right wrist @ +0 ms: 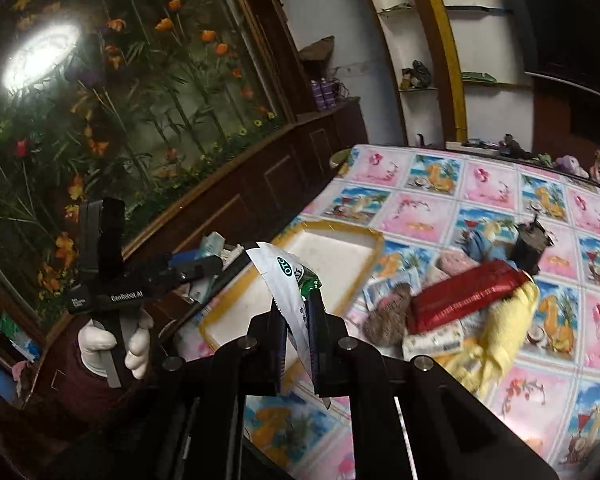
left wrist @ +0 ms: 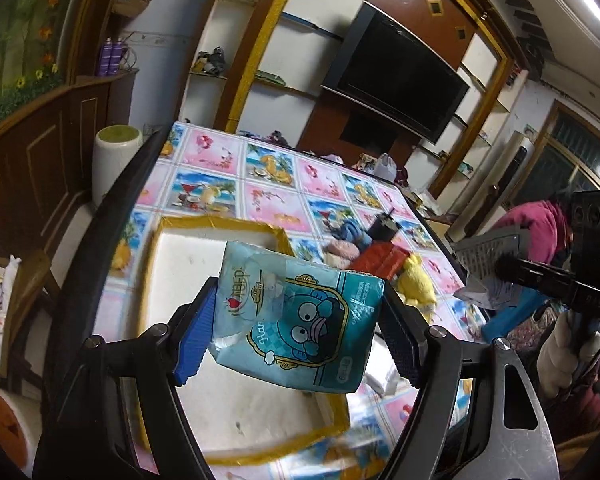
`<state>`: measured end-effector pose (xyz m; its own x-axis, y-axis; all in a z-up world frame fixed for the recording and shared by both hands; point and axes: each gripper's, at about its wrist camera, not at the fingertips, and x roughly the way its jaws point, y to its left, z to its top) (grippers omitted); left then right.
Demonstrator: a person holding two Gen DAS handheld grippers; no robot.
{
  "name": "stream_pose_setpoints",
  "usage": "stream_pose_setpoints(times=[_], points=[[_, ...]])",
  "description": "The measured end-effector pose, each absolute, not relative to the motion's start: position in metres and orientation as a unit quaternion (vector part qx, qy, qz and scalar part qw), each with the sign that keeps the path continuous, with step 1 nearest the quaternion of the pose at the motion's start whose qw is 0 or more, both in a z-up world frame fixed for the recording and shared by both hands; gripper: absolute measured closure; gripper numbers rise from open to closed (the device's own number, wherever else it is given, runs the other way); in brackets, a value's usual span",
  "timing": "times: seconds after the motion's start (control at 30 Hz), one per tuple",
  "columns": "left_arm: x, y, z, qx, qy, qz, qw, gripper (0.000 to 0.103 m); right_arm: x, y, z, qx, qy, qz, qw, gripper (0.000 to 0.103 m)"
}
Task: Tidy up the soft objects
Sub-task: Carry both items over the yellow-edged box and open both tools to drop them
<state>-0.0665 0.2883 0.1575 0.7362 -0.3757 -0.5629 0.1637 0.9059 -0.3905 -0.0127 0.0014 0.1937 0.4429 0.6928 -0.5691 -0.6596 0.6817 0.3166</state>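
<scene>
My left gripper (left wrist: 296, 340) is shut on a teal tissue pack (left wrist: 296, 320) with a cartoon face, held in the air above the white foam tray (left wrist: 204, 252) with a yellow rim. My right gripper (right wrist: 298, 340) is shut on a thin white and green sachet (right wrist: 288, 280), which stands upright between the pads above the table's near edge. The tray (right wrist: 332, 252) lies just beyond it. A pile of soft things lies to the right: a red pack (right wrist: 460, 300), a yellow plush (right wrist: 504, 332), a knitted brown piece (right wrist: 388, 316), a blue cloth (right wrist: 480, 244).
A floral tablecloth (right wrist: 480, 184) covers the table. A dark cup (right wrist: 530, 244) stands behind the pile. A white-gloved hand (right wrist: 100, 344) holds the other gripper at the left. A white bin (left wrist: 116, 156) stands off the table's far left corner. Shelves and a television (left wrist: 400, 72) fill the back wall.
</scene>
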Motion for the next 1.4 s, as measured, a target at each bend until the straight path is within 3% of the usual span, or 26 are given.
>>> stream_pose_setpoints(times=[0.13, 0.43, 0.67, 0.87, 1.13, 1.4], points=[[-0.026, 0.307, 0.153, -0.171, 0.355, -0.111, 0.912, 0.027, 0.040, 0.042, 0.199, 0.047, 0.364, 0.422, 0.829, 0.096], [0.068, 0.319, 0.080, -0.230, 0.426, -0.084, 0.871, 0.027, 0.123, 0.115, 0.111, 0.067, 0.460, 0.381, 0.799, 0.096], [0.104, 0.334, 0.036, -0.317, 0.451, -0.091, 0.830, 0.026, 0.146, 0.128, 0.080, 0.037, 0.468, 0.324, 0.821, 0.090], [0.095, 0.344, 0.044, -0.318, 0.443, -0.064, 0.836, 0.025, 0.133, 0.107, 0.088, 0.031, 0.448, 0.319, 0.835, 0.090], [0.054, 0.316, 0.060, -0.153, 0.418, 0.042, 0.894, 0.025, 0.084, 0.069, 0.096, 0.001, 0.422, 0.326, 0.846, 0.090], [0.024, 0.322, 0.040, -0.177, 0.416, 0.058, 0.890, 0.019, 0.045, 0.025, 0.096, 0.021, 0.413, 0.323, 0.851, 0.090]])
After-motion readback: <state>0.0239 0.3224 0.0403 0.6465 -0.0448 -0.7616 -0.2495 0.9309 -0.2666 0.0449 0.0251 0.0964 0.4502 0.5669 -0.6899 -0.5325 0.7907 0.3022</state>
